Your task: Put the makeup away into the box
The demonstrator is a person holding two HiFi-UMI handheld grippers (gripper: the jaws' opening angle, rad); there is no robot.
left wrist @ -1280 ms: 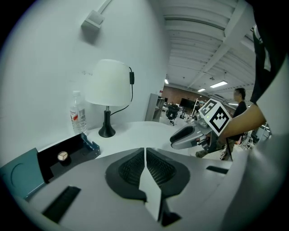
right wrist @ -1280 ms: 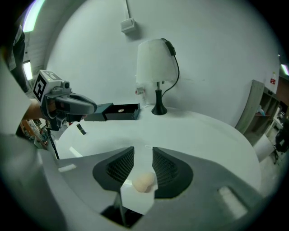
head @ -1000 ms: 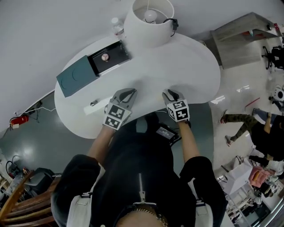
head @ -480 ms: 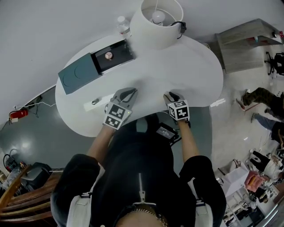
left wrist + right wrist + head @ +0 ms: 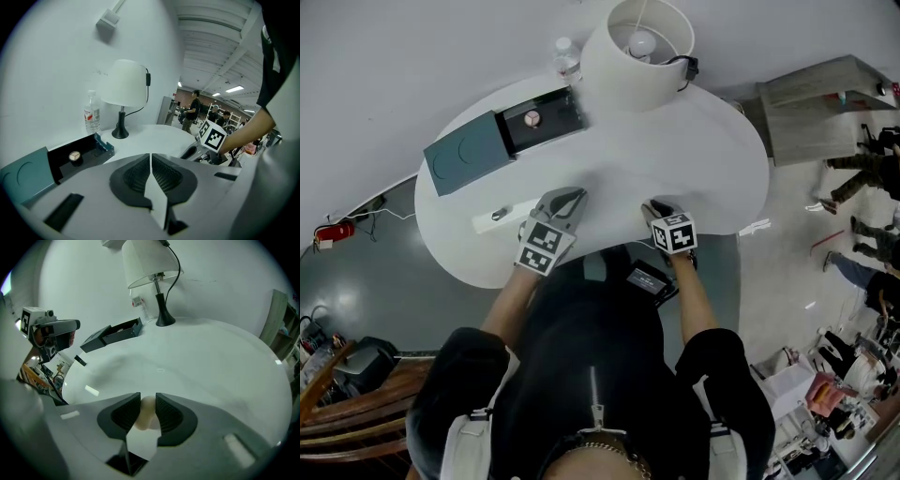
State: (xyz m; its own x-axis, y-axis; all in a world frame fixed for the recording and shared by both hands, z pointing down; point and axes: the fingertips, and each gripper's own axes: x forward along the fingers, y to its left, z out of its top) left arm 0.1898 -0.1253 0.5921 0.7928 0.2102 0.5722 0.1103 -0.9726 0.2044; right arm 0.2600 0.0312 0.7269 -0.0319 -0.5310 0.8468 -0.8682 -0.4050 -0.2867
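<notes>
The teal box [image 5: 534,122] lies open at the table's far left, its lid [image 5: 459,164] beside it and a round compact [image 5: 532,118] in its black tray. The left gripper view shows the same box [image 5: 79,157] and compact [image 5: 74,156]. My right gripper [image 5: 147,404] points down at the table's near edge. Its jaws are closing on a cream makeup sponge [image 5: 146,409], which fills the gap between the pads. In the head view the right gripper [image 5: 654,208] hides the sponge. My left gripper [image 5: 567,195] hovers left of it, jaws shut and empty [image 5: 150,161].
A white lamp [image 5: 637,52] and a water bottle [image 5: 567,58] stand at the table's back. A long white strip [image 5: 502,217] with a small dark item on it lies left of my left gripper. The round table's near edge [image 5: 609,246] runs just below both grippers.
My right gripper has sunk a little toward the table near its front edge. The left gripper has stayed where it was.
</notes>
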